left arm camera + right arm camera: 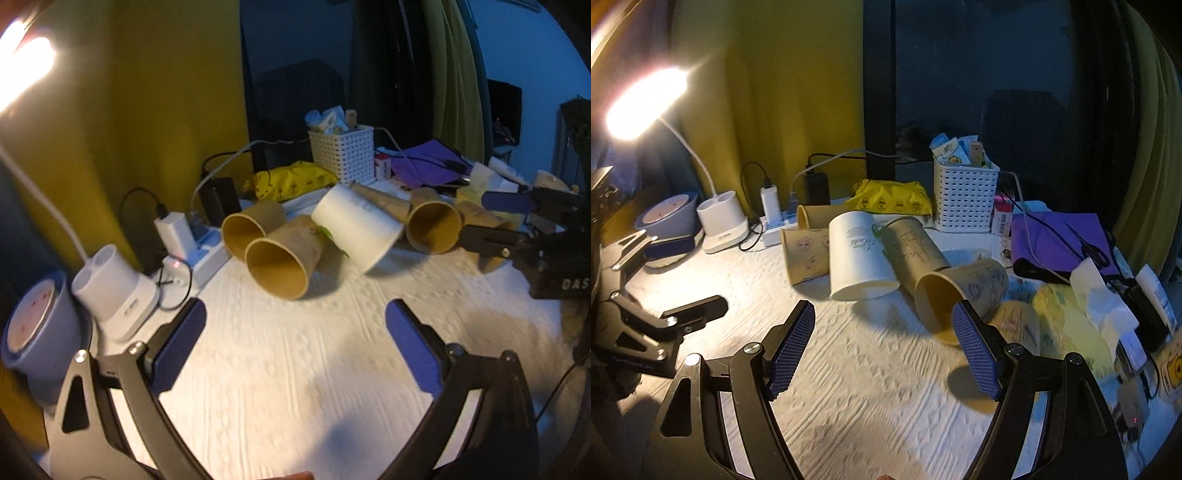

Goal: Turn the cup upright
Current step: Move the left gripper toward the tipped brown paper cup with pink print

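Table point(871, 387) first: its white textured cover fills the ground under me, lit by the desk lamp point(646, 105) at far left, with a cluster of paper cups lying on their sides across its middle and clutter behind them, the white perforated basket point(964, 199), a purple folder point(1060, 240), the yellow packet point(894, 199) and a power strip point(775, 229) by the curtain.

The white cup point(858, 254) is the biggest of the cluster. It lies tipped, mouth toward me, leaning among the brown ones. Just right of it lies a long brown cup point(916, 251), and nearest my right side the brown cup point(960, 291) lies with its open mouth facing me, touching the far edge of my right pad in the right wrist view. Two more brown cups point(273, 254) lie side by side at the left of the cluster.

My right gripper point(884, 332) is spread wide, holding nothing; my left gripper point(295, 325) is likewise spread and empty, hovering short of the cups.

I judge this to be the approach: no cup is grasped or righted yet. Which cup is meant I cannot tell. Next I need to close in on one cup, straddle its wall with the jaws, pinch gently since thin paper crushes, then rotate it mouth up without knocking its neighbours.
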Demonstrator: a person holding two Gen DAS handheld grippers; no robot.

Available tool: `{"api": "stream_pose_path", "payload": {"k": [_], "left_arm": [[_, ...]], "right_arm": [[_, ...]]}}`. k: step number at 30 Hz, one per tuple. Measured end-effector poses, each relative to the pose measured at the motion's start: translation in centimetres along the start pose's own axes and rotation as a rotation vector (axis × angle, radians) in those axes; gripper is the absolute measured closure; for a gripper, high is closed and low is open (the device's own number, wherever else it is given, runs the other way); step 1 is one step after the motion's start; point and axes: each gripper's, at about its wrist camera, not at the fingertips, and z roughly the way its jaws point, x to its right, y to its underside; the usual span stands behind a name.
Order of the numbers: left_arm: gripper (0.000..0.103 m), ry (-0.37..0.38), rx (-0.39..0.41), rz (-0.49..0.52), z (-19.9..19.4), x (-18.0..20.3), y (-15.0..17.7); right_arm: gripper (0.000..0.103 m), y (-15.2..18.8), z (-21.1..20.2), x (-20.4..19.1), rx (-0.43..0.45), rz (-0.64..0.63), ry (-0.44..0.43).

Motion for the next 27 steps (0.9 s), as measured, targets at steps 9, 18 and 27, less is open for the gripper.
{"api": "stream_pose_path", "payload": {"k": [9,18,27], "left_arm": [[0.004,-0.012,-0.053,0.038,7.6,-1.8,-2.2],[0.004,0.019,-0.088,0.089,12.1,-2.3,-3.3],[0.027,0.069,-0.126,0.123,12.4,-1.2,-2.9]], "right_arm": [[0.023,-1.2,3.5,2.1,-0.036,0.022,0.029],[0.023,-1.4,4.7,3.2,-0.042,0.044,0.030],[0.023,-1.2,4.5,3.2,-0.043,0.046,0.031]]}}
